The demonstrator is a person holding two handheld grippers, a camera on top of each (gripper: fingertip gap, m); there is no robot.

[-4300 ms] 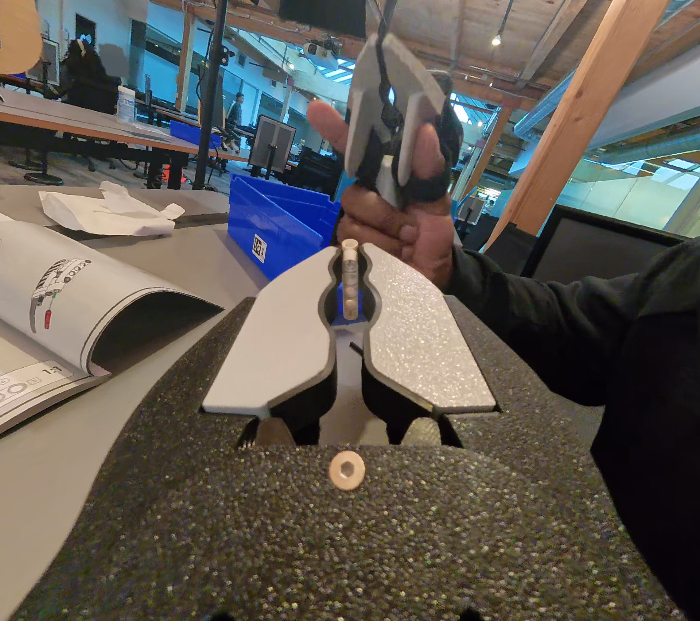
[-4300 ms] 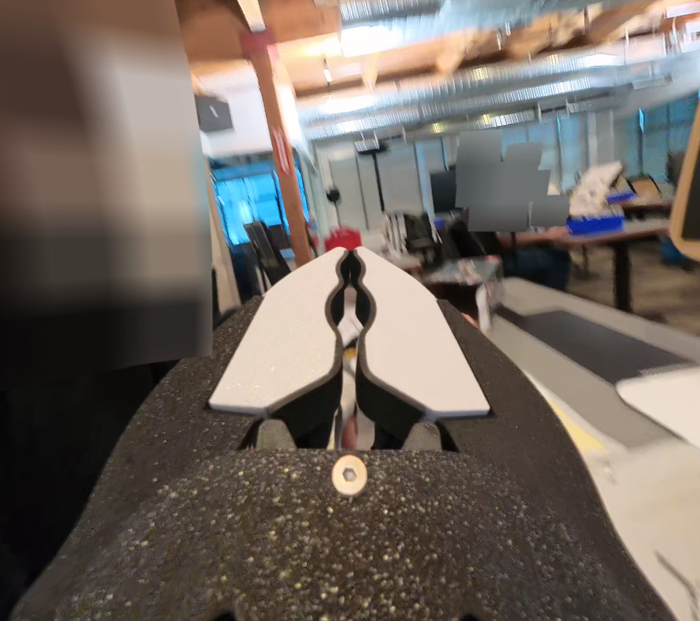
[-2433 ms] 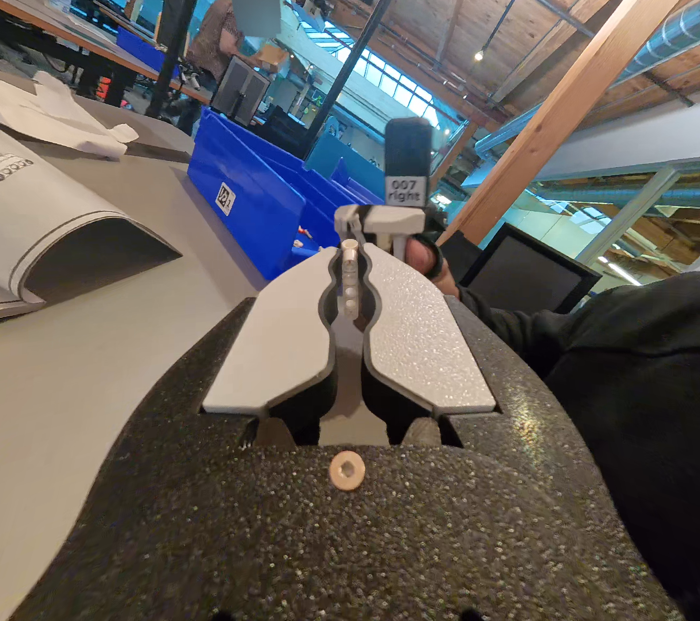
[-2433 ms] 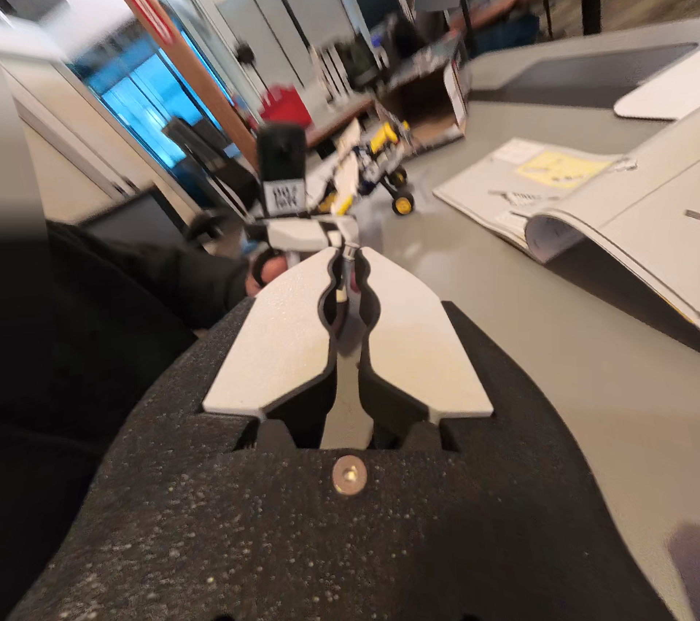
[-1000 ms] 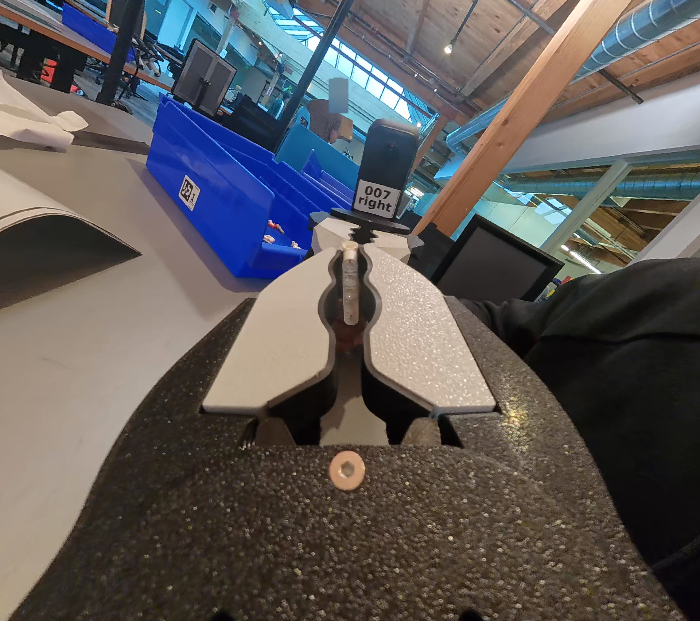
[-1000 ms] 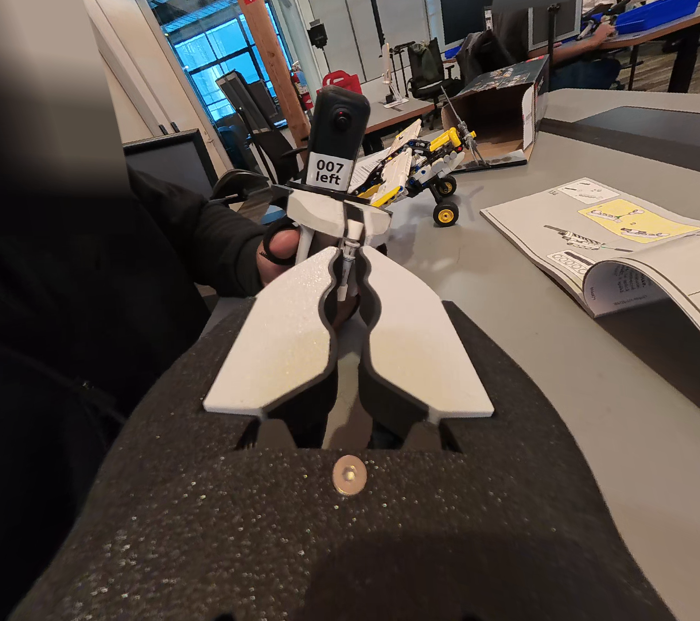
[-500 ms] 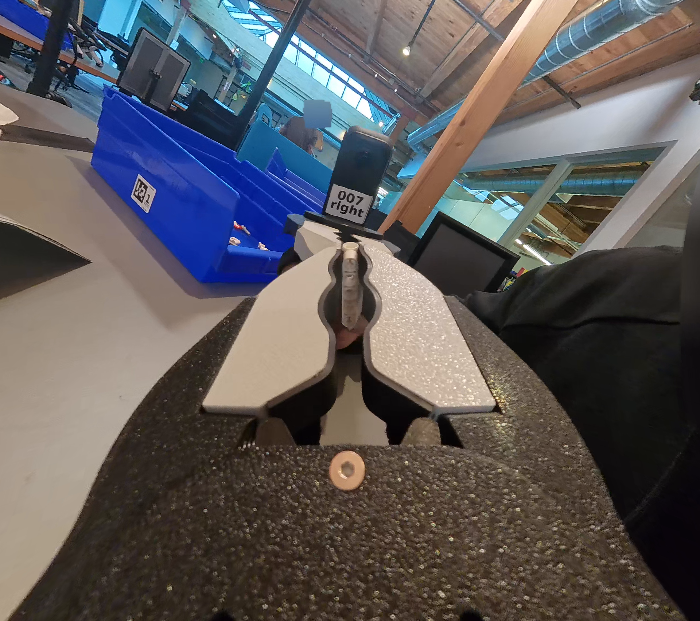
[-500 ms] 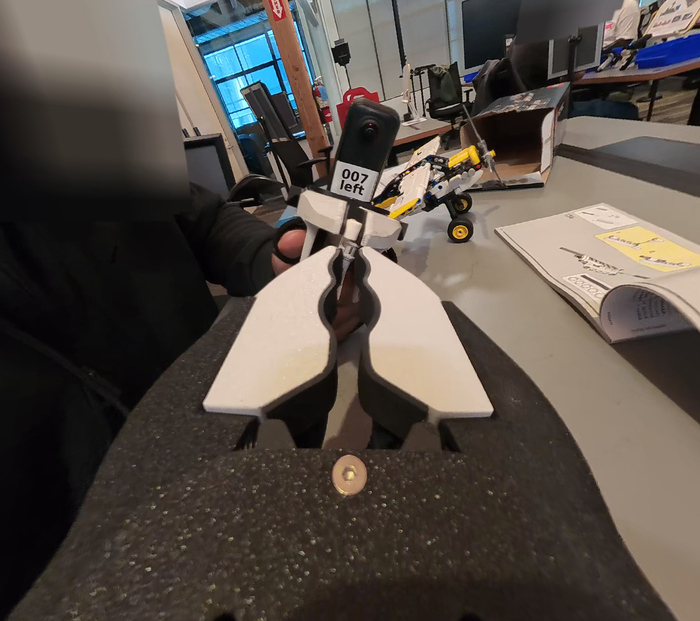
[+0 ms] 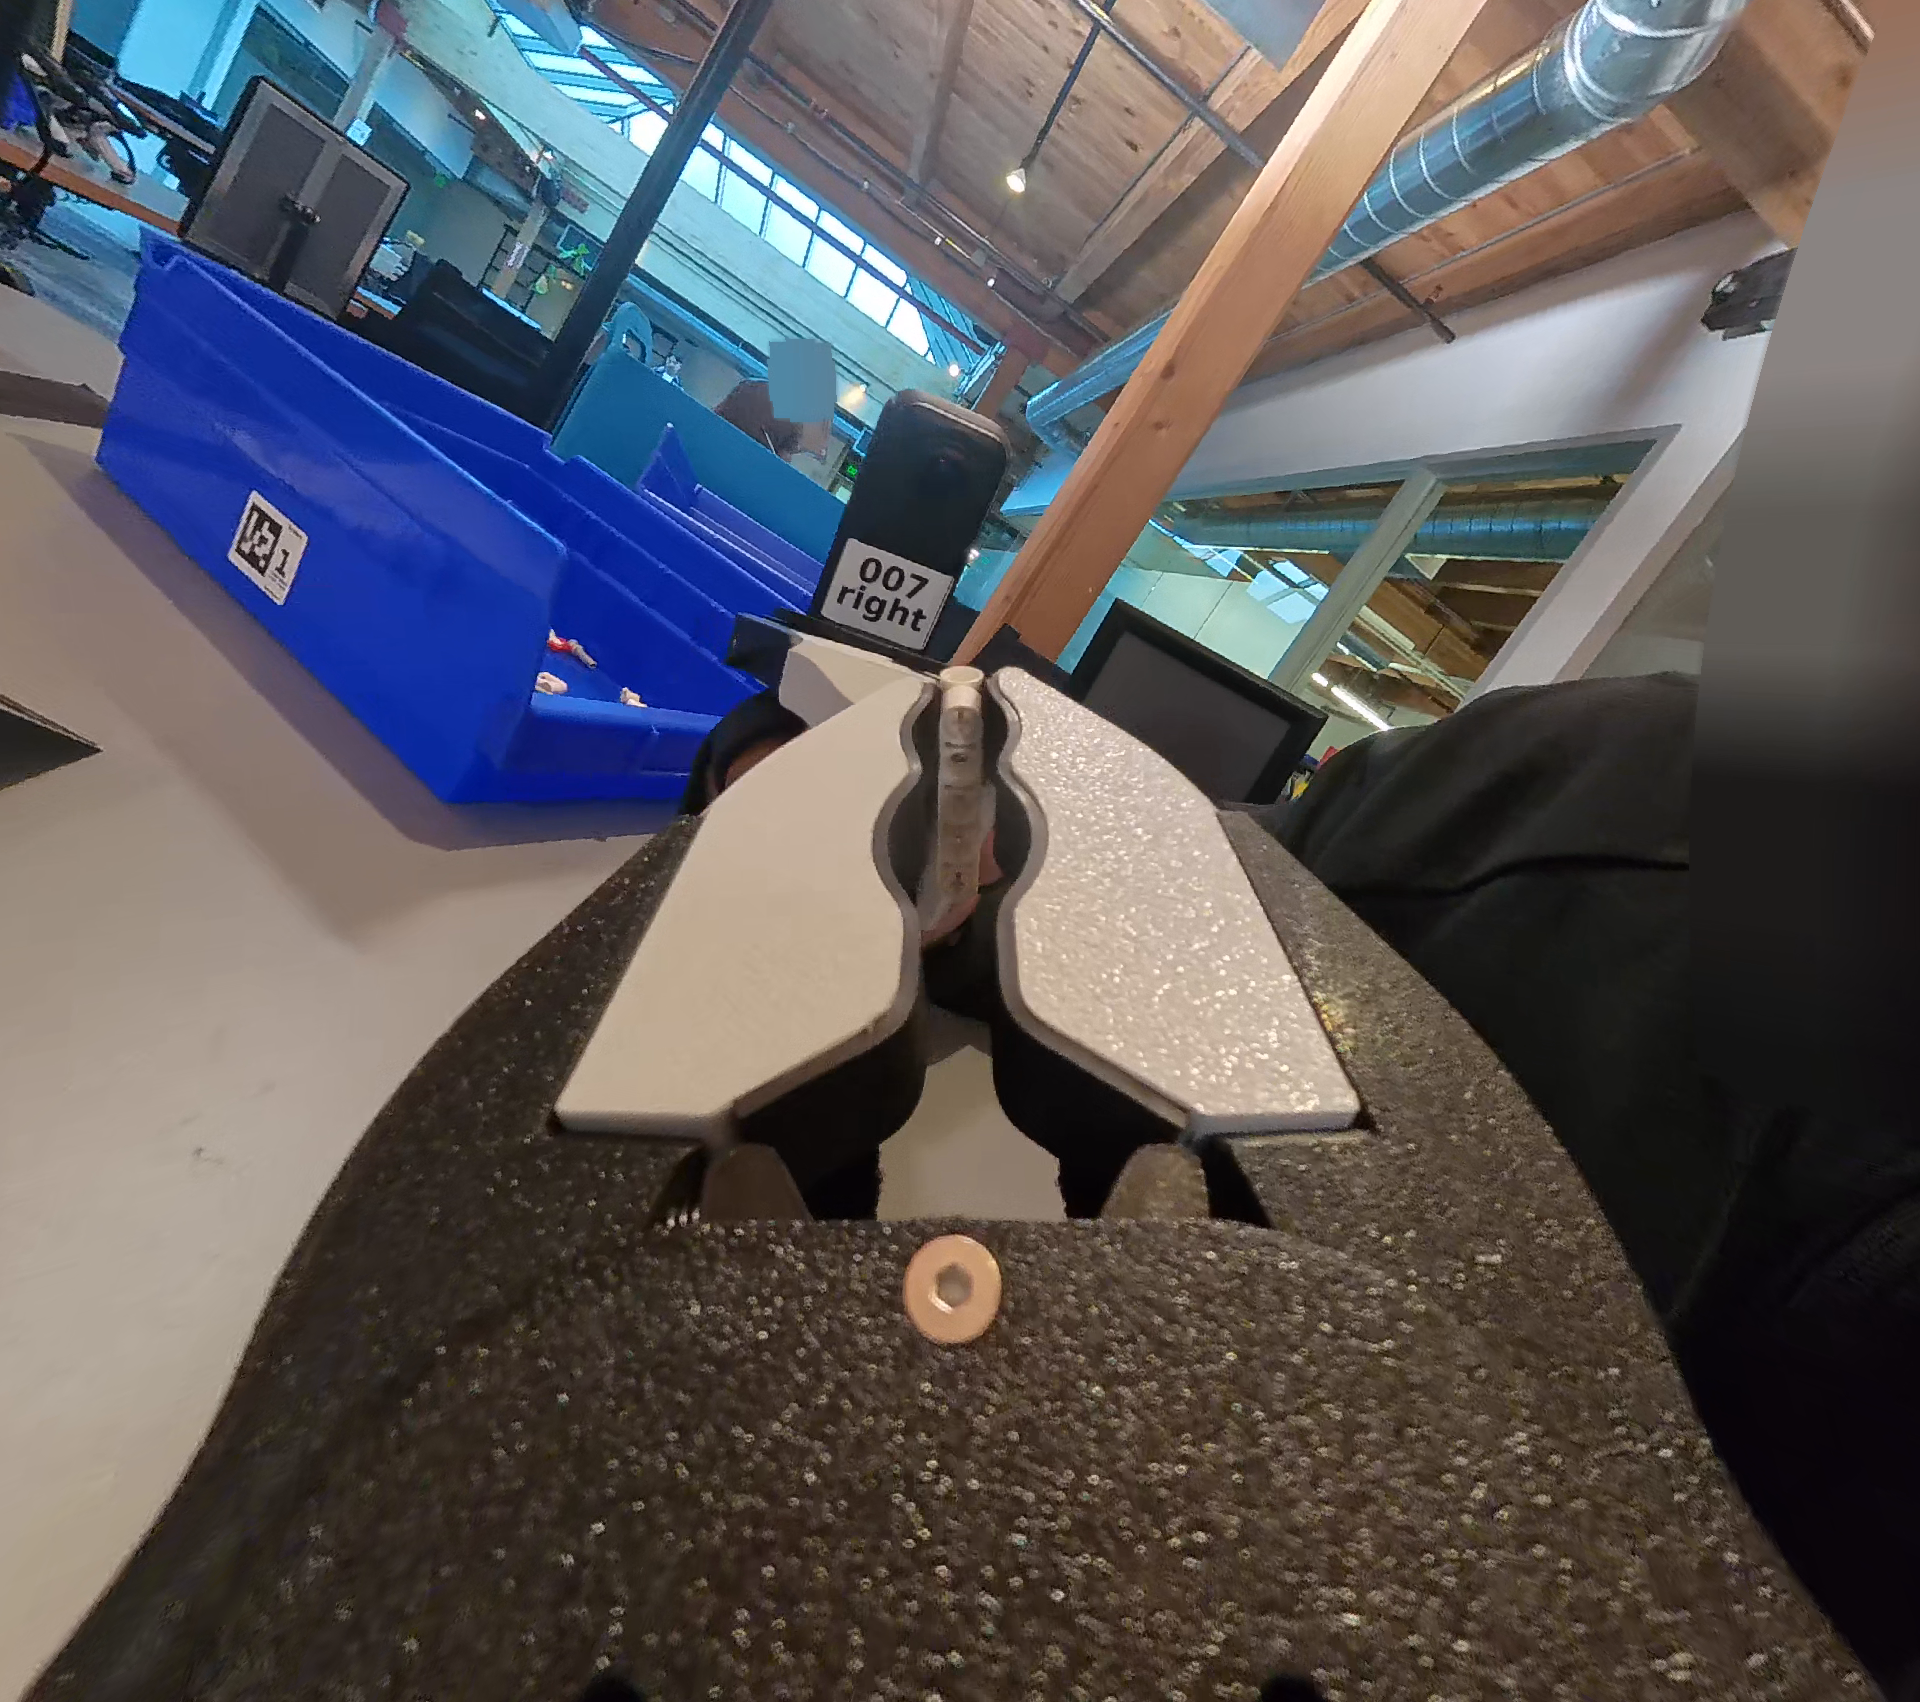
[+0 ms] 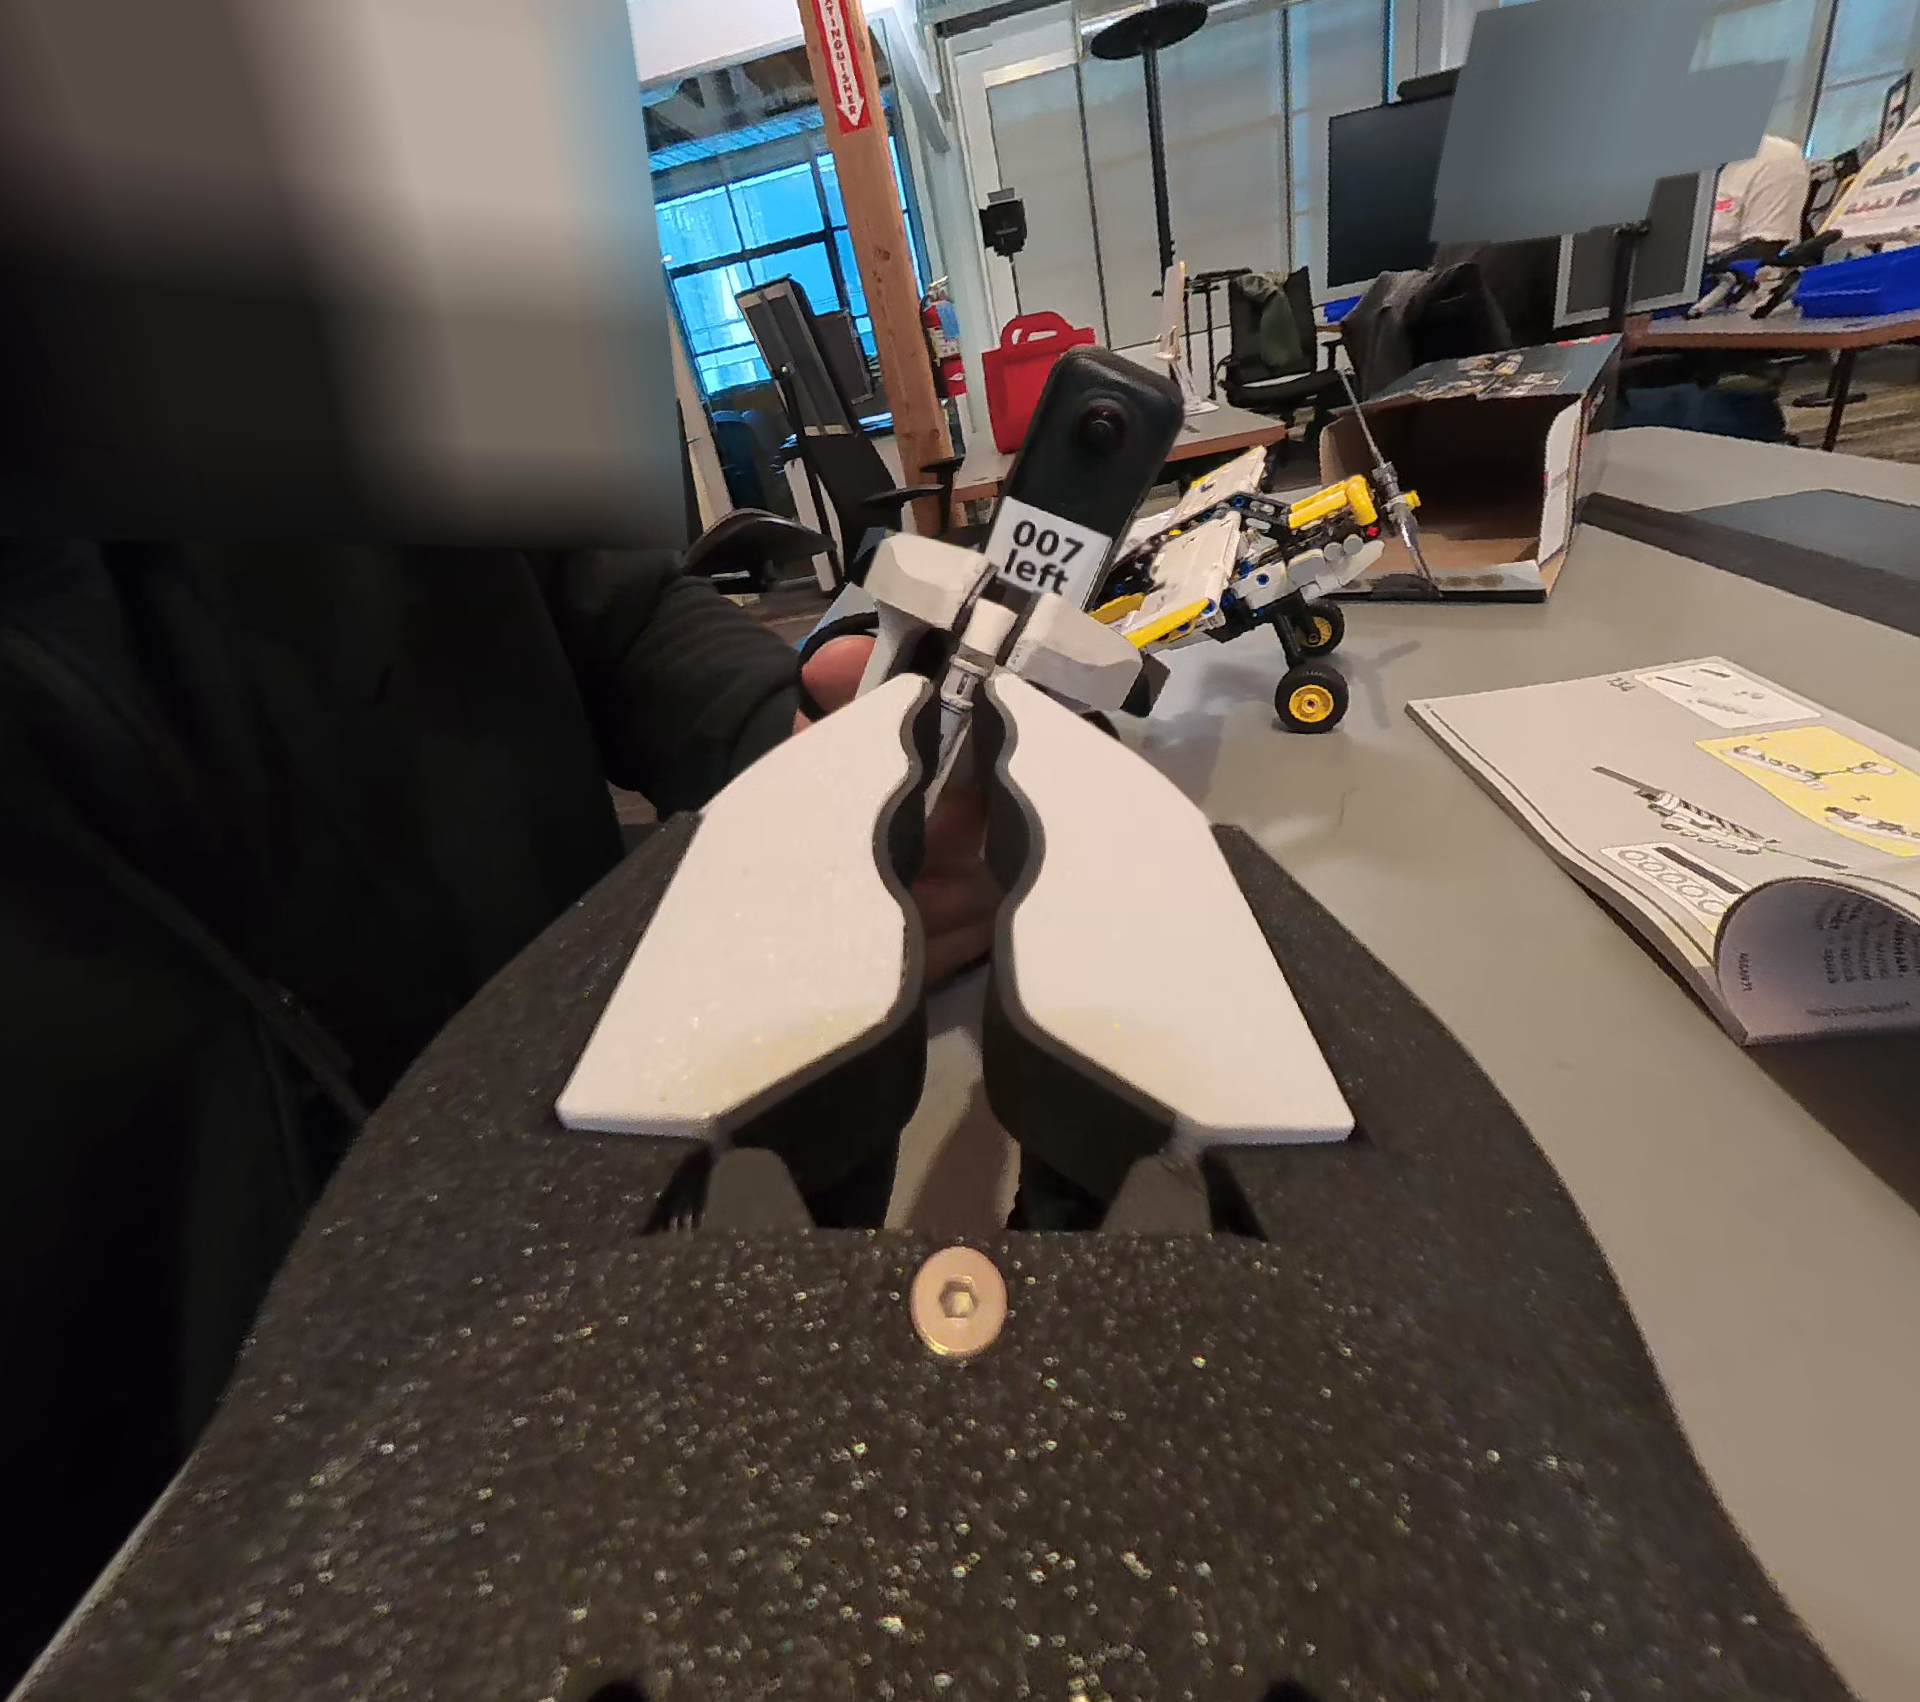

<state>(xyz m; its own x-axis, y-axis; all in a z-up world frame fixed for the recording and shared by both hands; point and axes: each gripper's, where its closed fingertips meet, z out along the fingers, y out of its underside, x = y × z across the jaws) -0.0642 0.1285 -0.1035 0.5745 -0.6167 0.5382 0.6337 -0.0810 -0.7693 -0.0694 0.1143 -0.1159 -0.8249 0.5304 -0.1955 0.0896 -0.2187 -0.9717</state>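
In the left wrist view my left gripper (image 9: 961,684) is shut on a small pale, slim cylindrical piece (image 9: 958,779) that stands upright between the pads, its tip just past the fingertips. In the right wrist view my right gripper (image 10: 961,694) is shut on a thin grey pin (image 10: 956,717). The two grippers face each other, tip to tip, above the grey table (image 10: 1455,821). The left gripper (image 10: 1000,613) shows in the right wrist view holding the pale piece (image 10: 1003,613), which meets the pin's end. The right gripper (image 9: 831,676) shows just behind the left one's fingertips.
A blue bin (image 9: 364,530) with a few small parts stands on the table to the left. A yellow and white toy vehicle (image 10: 1247,582), an open cardboard box (image 10: 1475,468) and an open instruction booklet (image 10: 1714,811) lie on the table. The person's dark sleeve (image 10: 675,665) is close by. Only a small space, under 4 cm, lies between the two pairs of fingers.
Both grippers have turned to face each other and drawn together until the held pieces meet. Each has kept hold of its own piece throughout.
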